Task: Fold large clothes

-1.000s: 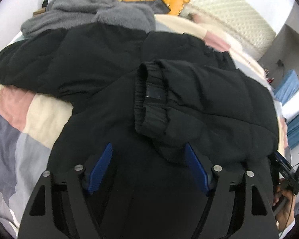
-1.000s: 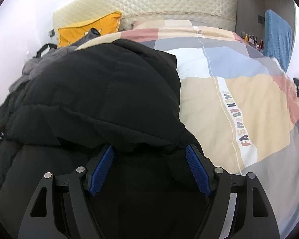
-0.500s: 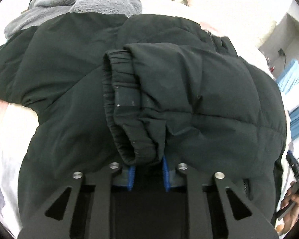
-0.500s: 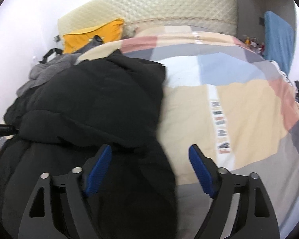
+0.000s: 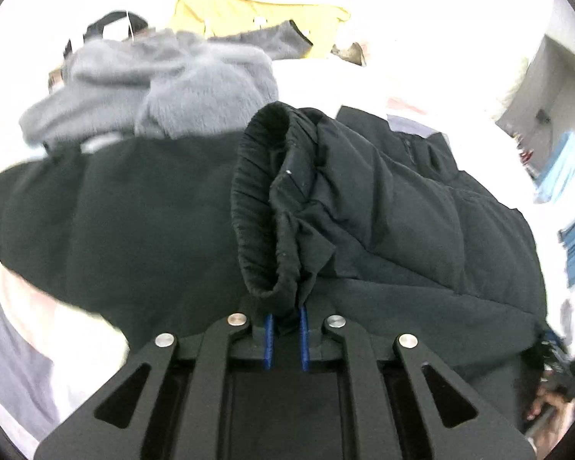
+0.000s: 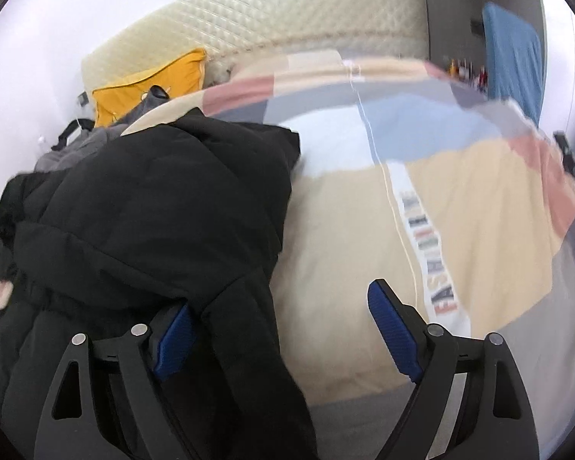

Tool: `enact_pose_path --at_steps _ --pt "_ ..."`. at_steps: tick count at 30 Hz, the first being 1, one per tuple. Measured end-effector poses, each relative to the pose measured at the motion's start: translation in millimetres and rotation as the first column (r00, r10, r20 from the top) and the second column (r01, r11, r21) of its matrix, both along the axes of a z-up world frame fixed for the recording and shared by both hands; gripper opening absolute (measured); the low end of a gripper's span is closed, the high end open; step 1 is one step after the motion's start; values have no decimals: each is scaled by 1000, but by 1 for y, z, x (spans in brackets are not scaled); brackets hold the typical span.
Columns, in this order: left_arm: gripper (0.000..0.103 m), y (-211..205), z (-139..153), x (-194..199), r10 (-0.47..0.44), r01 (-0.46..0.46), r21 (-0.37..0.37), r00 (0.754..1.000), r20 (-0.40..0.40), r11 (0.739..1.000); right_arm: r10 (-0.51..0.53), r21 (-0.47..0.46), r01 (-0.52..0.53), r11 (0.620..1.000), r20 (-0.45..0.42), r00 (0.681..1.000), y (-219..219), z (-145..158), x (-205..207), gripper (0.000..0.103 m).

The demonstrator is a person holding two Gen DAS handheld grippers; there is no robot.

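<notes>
Black jacket cuff (image 5: pixel 266 207) — left gripper (image 5: pixel 286 329)

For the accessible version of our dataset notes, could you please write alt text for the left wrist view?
The left gripper is closing, its blue fingers pinching the elastic cuff of a black puffer jacket spread on a bed. Behind the jacket lie a grey fleece garment and a yellow pillow, washed out by bright light.
</notes>
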State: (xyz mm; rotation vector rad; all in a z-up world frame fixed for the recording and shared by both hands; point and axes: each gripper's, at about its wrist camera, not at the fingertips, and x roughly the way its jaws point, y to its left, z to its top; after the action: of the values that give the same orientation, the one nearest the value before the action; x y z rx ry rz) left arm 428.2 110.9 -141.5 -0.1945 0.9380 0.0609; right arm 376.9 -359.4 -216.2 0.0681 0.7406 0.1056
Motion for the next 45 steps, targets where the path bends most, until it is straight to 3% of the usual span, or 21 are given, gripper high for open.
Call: enact_pose_path --at_steps 6,9,12,15,16,17,19,27,33,39,45 --pt "11 -7 -44 21 -25 36 96 994 -105 995 1 16 -1 1000 -18 1000 -2 -4 1 86" --pt "12 -8 -49 19 -44 55 112 994 -96 992 19 -2 -19 1000 -11 1000 3 4 -10 86" --pt "16 -5 -43 10 -46 54 81 995 -89 995 44 3 -44 999 8 999 9 18 -24 87" --pt "42 -2 -25 -6 -49 52 47 997 -53 998 60 4 -60 998 49 997 16 39 -45 88" --pt "61 -1 -17 -12 -46 48 44 998 -36 998 59 5 -59 998 58 997 18 46 -50 88" --pt "73 -3 -9 -19 -41 42 49 999 -13 998 54 17 -55 998 72 996 20 54 -60 88" --pt "73 -5 13 -42 -66 64 52 997 47 997 43 43 -47 998 97 994 22 67 -74 88" --pt "74 -25 78 -130 -192 178 96 969 158 979 48 80 -66 995 206 977 40 100 -126 88" --pt "74 -20 100 -182 -199 191 58 960 199 980 62 39 -75 996 253 965 54 105 -170 89" --pt "74 15 113 -214 -158 154 37 965 209 987 79 4 -84 996 301 950 67 106 -215 90" --pt "74 84 119 -233 -45 46 3 981 186 999 58 60 -80 995 307 950 71 102 -251 93"
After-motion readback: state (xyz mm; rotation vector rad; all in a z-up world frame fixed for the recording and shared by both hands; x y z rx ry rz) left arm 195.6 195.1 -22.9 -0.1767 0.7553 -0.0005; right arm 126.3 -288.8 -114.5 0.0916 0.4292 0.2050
